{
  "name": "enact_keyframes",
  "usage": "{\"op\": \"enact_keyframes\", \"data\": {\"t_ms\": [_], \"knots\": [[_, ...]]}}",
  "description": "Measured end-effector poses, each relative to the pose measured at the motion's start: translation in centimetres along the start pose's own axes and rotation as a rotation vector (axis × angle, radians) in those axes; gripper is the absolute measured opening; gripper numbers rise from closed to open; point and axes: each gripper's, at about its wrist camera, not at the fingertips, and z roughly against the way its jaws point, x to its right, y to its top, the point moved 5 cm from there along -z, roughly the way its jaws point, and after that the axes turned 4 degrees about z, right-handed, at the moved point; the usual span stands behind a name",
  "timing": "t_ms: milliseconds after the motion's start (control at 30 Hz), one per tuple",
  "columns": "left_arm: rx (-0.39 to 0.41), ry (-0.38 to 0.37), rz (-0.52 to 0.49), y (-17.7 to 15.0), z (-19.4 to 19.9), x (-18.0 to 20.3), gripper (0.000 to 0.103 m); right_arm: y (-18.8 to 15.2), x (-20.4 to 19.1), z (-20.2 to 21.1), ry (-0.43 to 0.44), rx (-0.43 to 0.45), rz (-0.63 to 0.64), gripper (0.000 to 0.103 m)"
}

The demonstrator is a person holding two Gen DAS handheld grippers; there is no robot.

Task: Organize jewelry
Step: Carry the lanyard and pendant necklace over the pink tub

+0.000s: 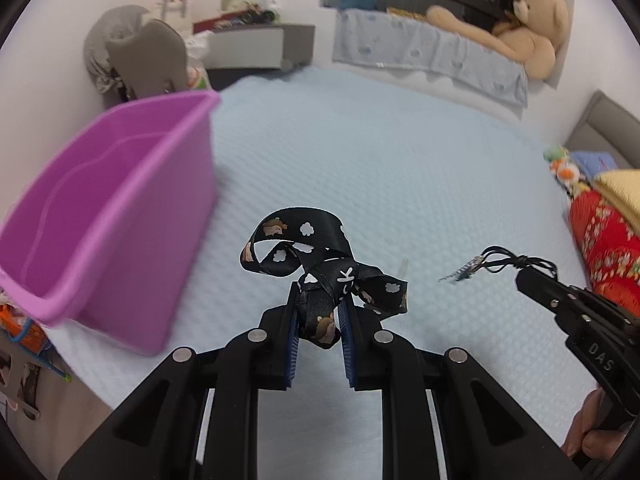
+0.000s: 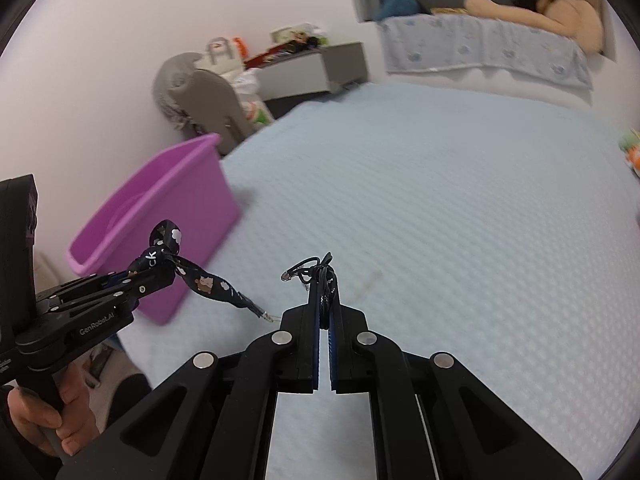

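Observation:
My left gripper (image 1: pixel 319 294) is shut on a bunched black lanyard (image 1: pixel 304 252) printed with white clouds and cartoon animals; in the right wrist view the lanyard (image 2: pixel 208 282) trails down from the left gripper (image 2: pixel 160 270) with its metal clip end hanging above the bed. My right gripper (image 2: pixel 325 284) is shut on a thin black cord necklace (image 2: pixel 310 270), whose loops stick out past the tips. In the left wrist view the right gripper (image 1: pixel 524 276) holds that cord (image 1: pixel 496 262) with a small sparkly pendant (image 1: pixel 458 274) dangling. A purple bin (image 1: pixel 108 216) stands open at the left, on the bed's edge.
Both grippers hover over a pale blue quilted bed (image 1: pixel 380 168). A red patterned cushion (image 1: pixel 608 248) and small toys lie at the right edge. A teddy bear (image 1: pixel 532 28) sits on the far ledge, a grey nightstand (image 1: pixel 260 46) stands behind the bin. A hand (image 2: pixel 52 412) grips the left handle.

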Motion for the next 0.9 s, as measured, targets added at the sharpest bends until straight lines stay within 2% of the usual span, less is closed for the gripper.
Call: {"op": "enact_keyframes", "data": {"t_ms": [367,767,900], "knots": [[0.130,0.016,0.032,6.0,6.4,-4.4,0.018,7.7,-7.2,0.6,0.094,0.092,0.092,0.004],[0.225,0.082,0.084,12.6,11.8,-9.6,0.018,16.1,-15.3,-0.1,0.224,0.173,0.193,0.004],[0.266,0.124,0.093,14.8,13.4,-11.5,0.018,18.6,-17.7,-0.4,0.277,0.196,0.217,0.004]]}}
